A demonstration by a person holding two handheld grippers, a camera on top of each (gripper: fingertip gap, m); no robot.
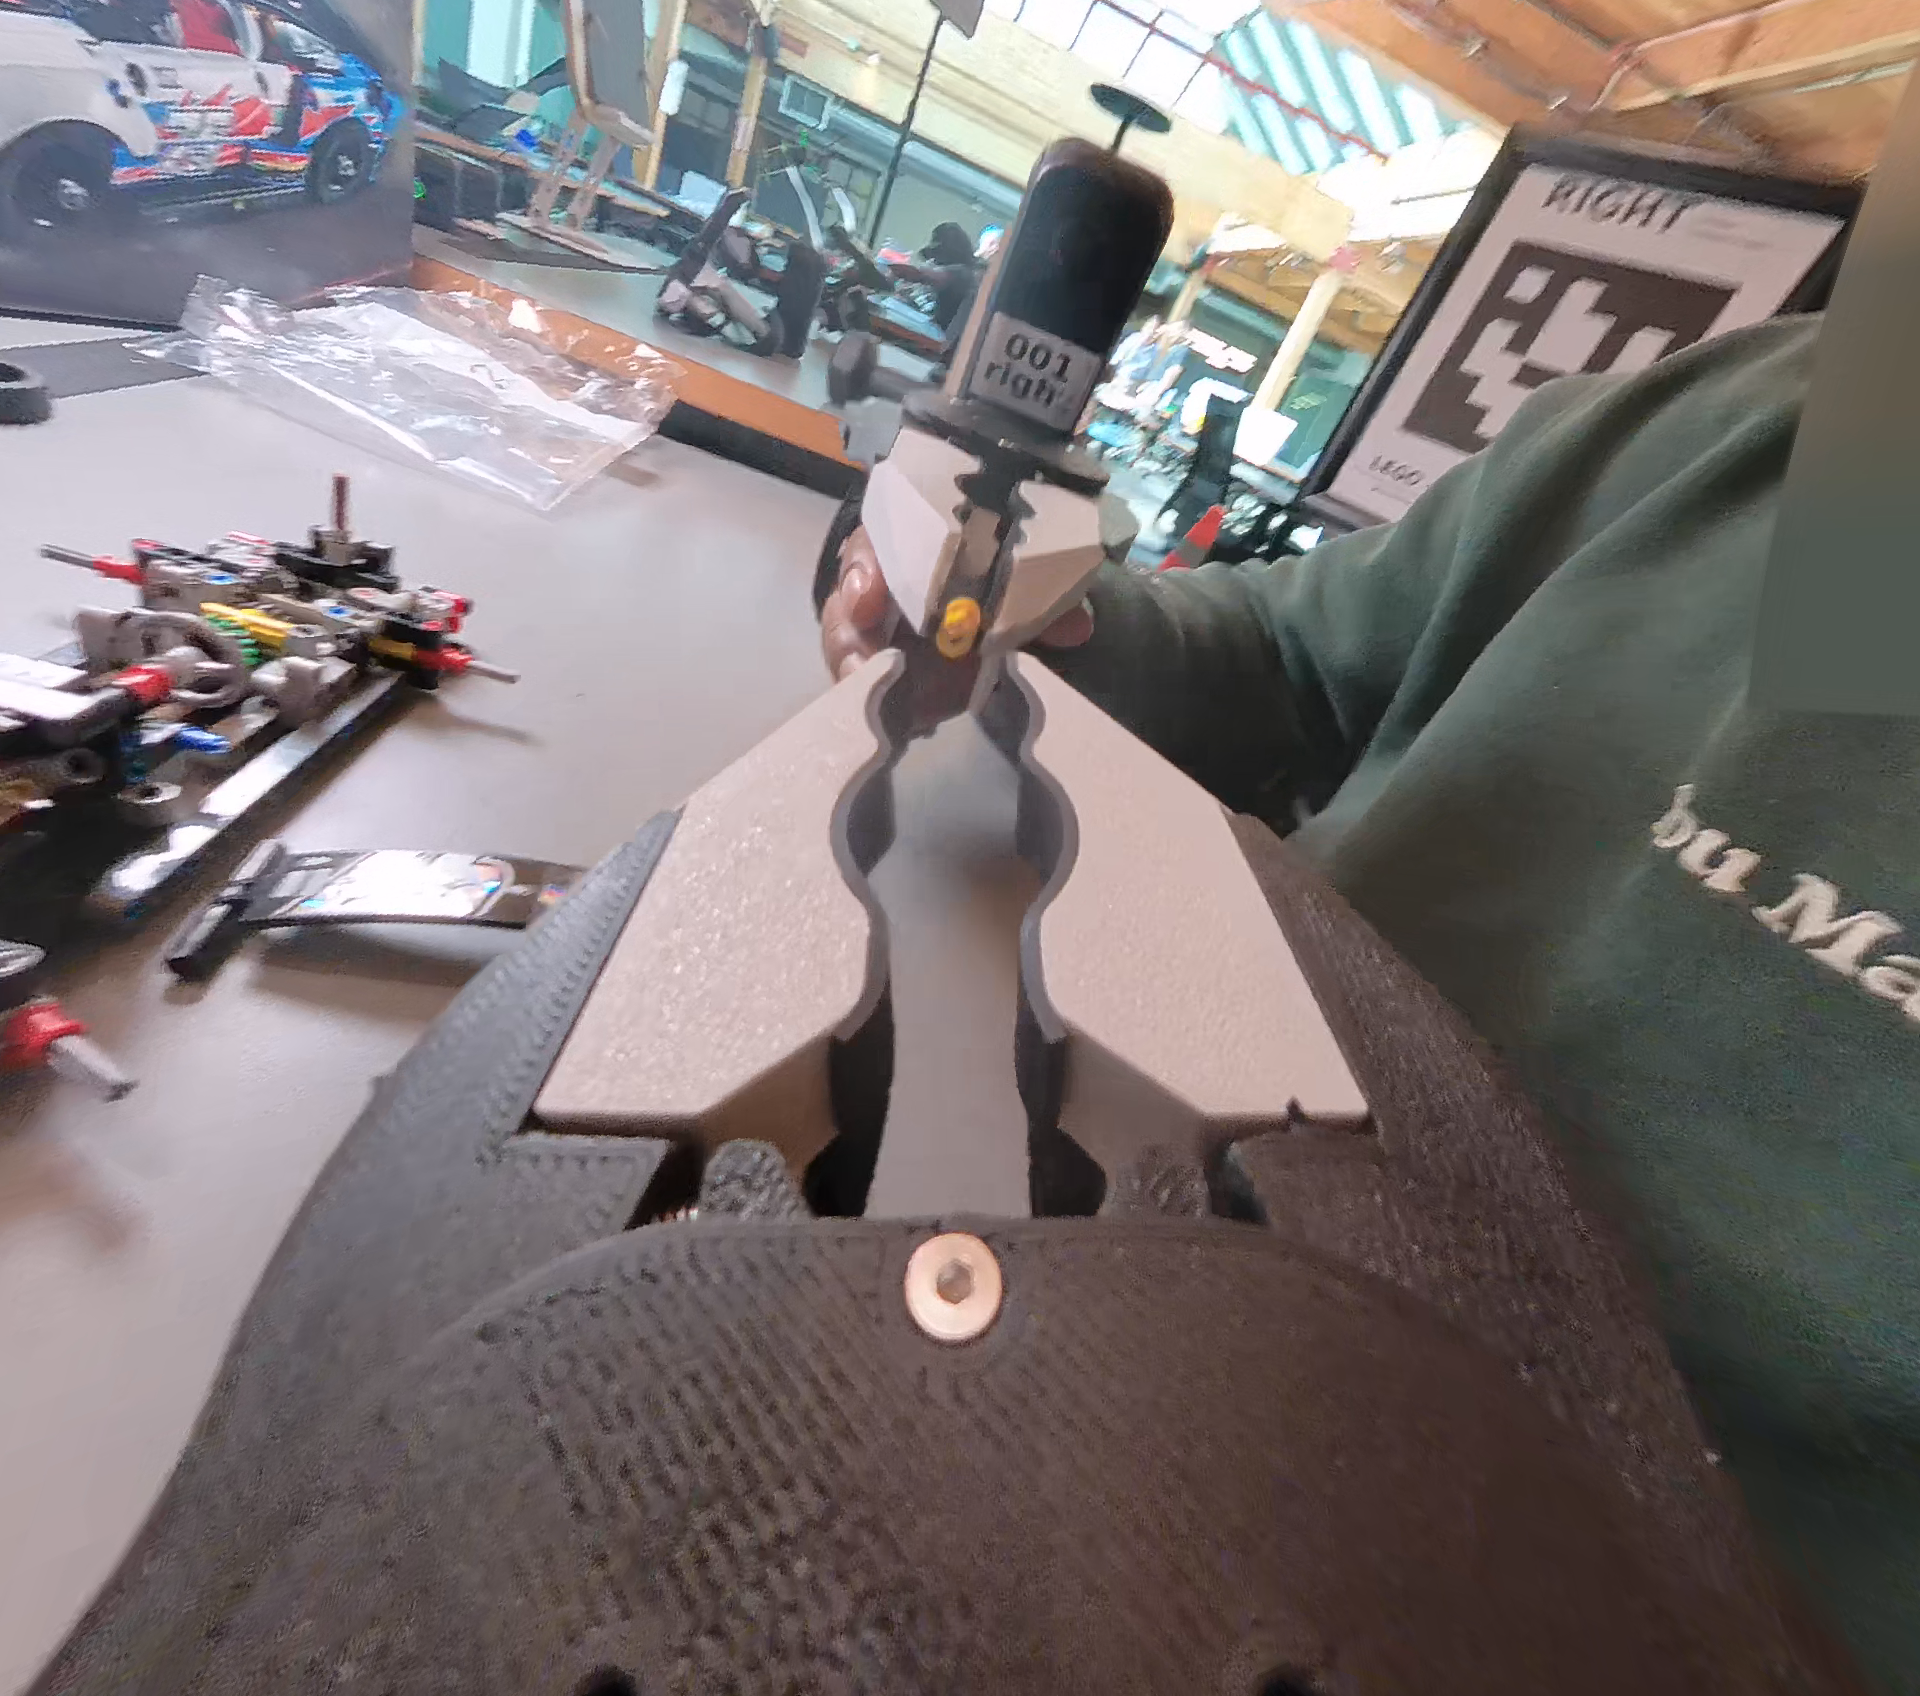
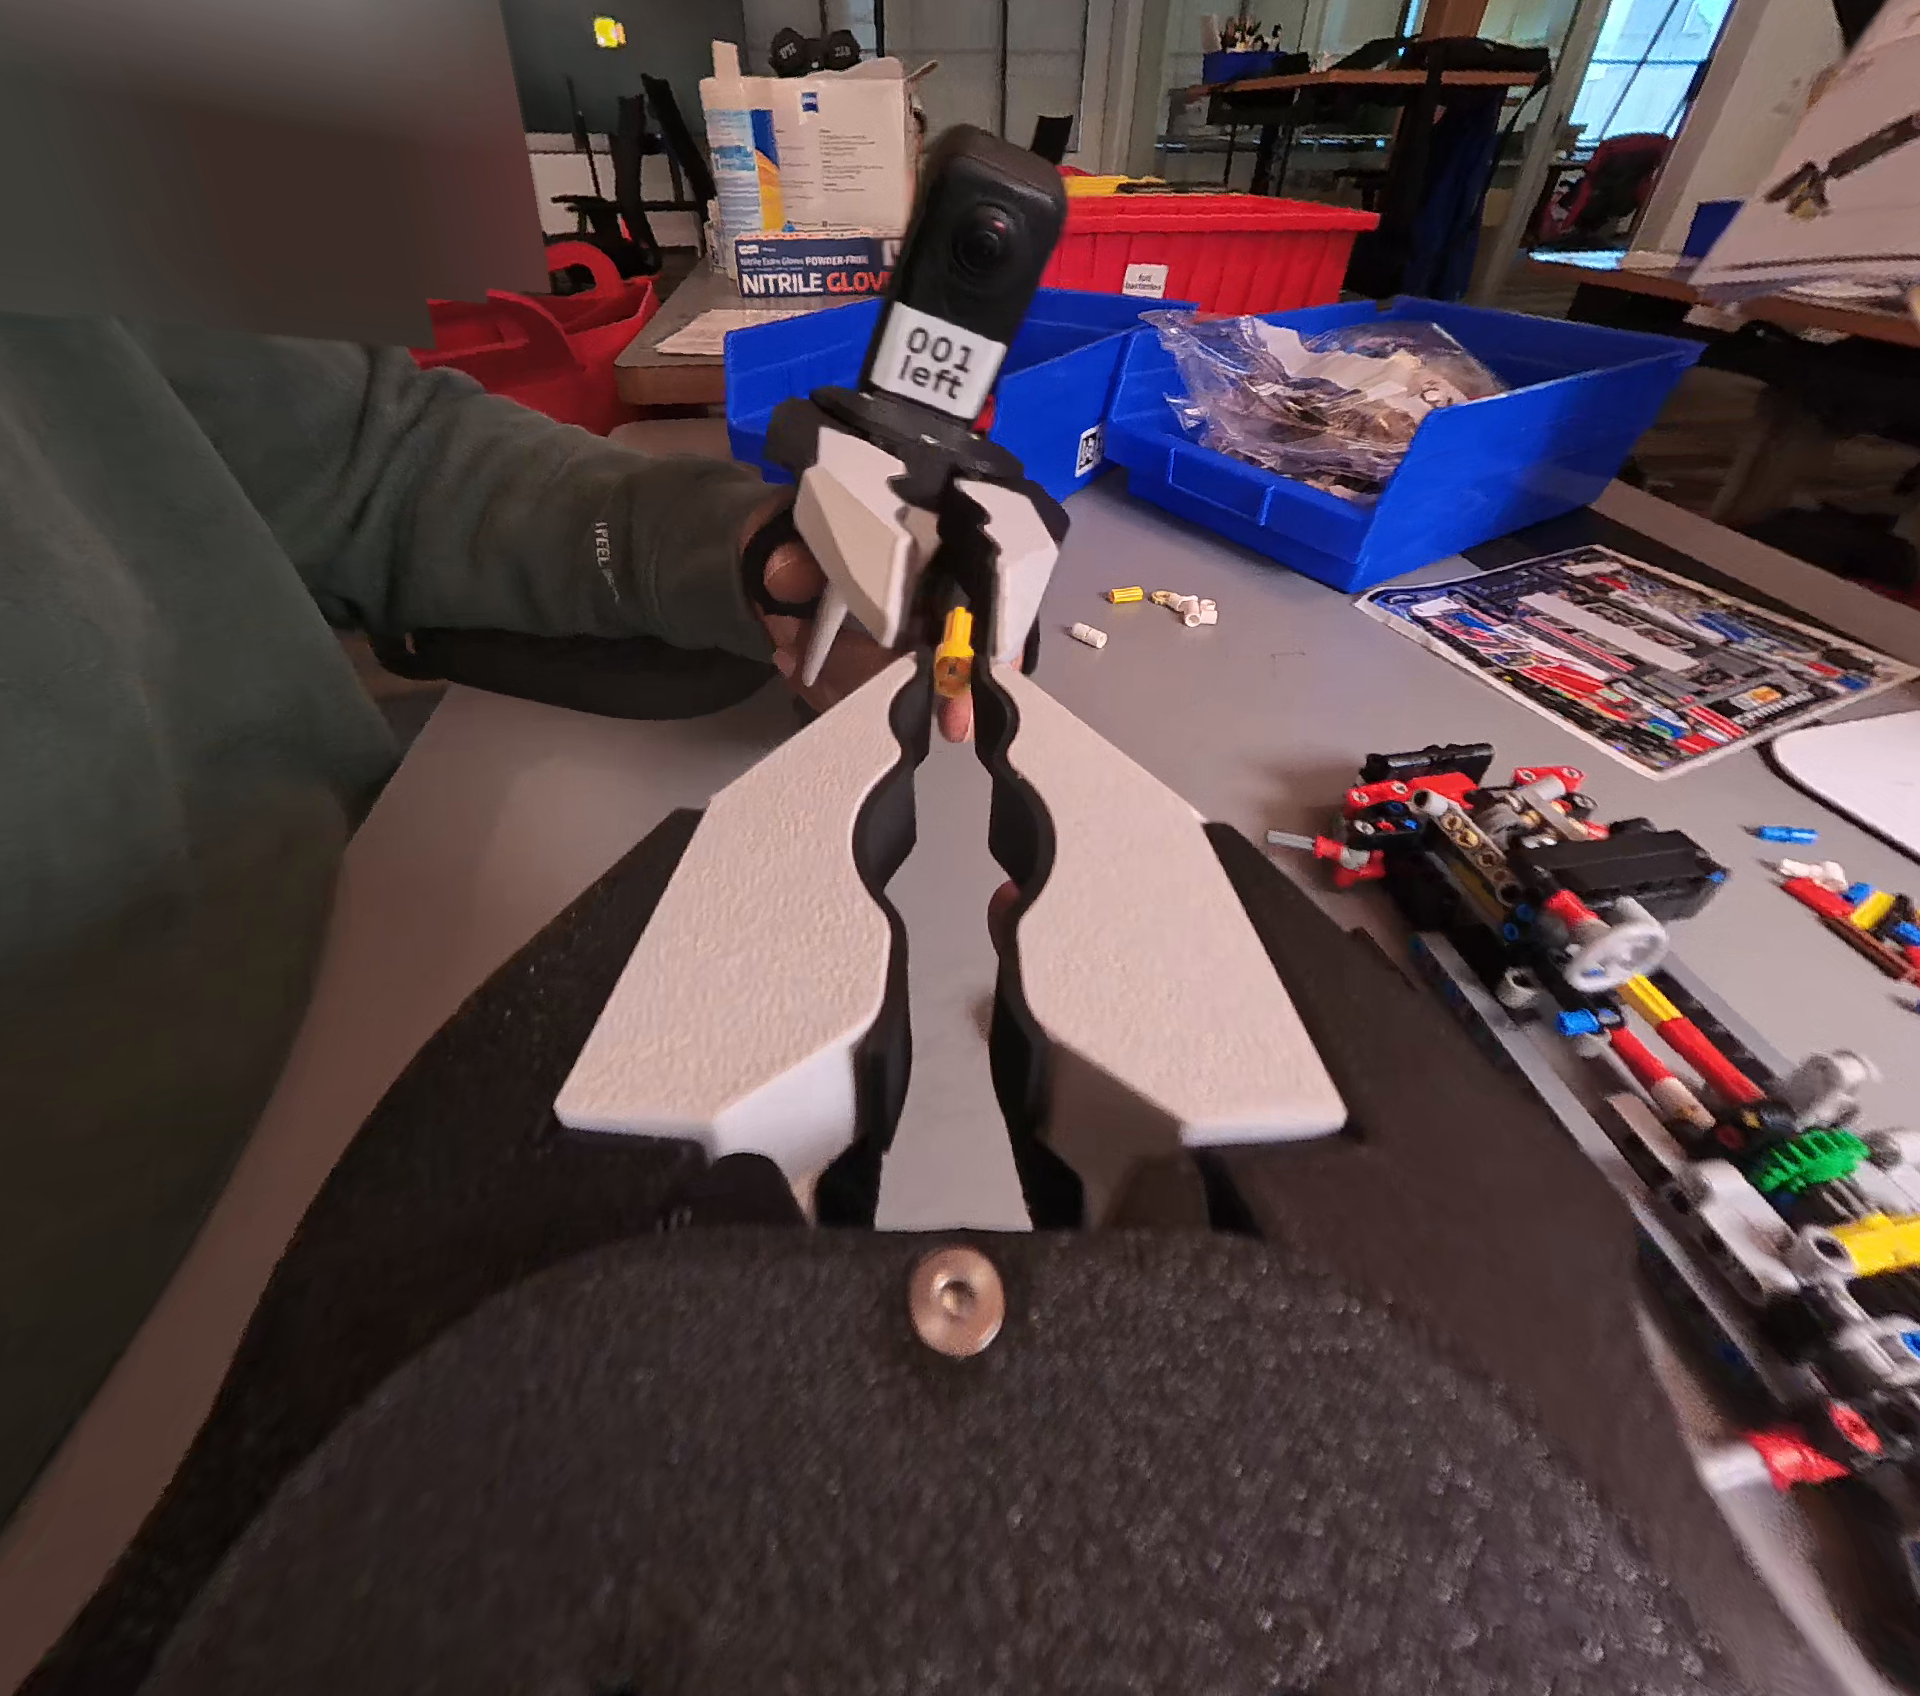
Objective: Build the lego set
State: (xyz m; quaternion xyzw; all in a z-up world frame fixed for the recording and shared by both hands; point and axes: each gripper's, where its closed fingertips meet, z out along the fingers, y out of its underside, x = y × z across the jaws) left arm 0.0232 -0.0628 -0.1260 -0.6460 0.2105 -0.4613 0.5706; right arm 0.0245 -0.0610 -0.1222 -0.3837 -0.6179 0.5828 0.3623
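A small yellow Lego pin (image 2: 952, 651) sits between my right gripper's (image 2: 952, 678) tips, which are shut on it above the grey table (image 2: 1247, 711). In the left wrist view the pin (image 1: 956, 628) shows end-on at the right gripper's tips (image 1: 956, 612). My left gripper (image 1: 948, 672) faces it tip to tip, jaws a little apart and empty, just short of the pin. It also shows in the right wrist view (image 2: 951, 607). The part-built Lego car chassis (image 2: 1558, 919) lies on the table to one side and also shows in the left wrist view (image 1: 260, 638).
Blue bins (image 2: 1403, 441) with bagged parts stand at the back. A sticker sheet (image 2: 1621, 659), loose small pieces (image 2: 1143, 607) and more parts (image 2: 1860, 908) lie nearby. A black panel piece (image 1: 364, 893), a red pin (image 1: 52, 1044), an empty plastic bag (image 1: 416, 379) and the set's box (image 1: 197, 36) are around the chassis. The tips of both grippers are at nearly the same place.
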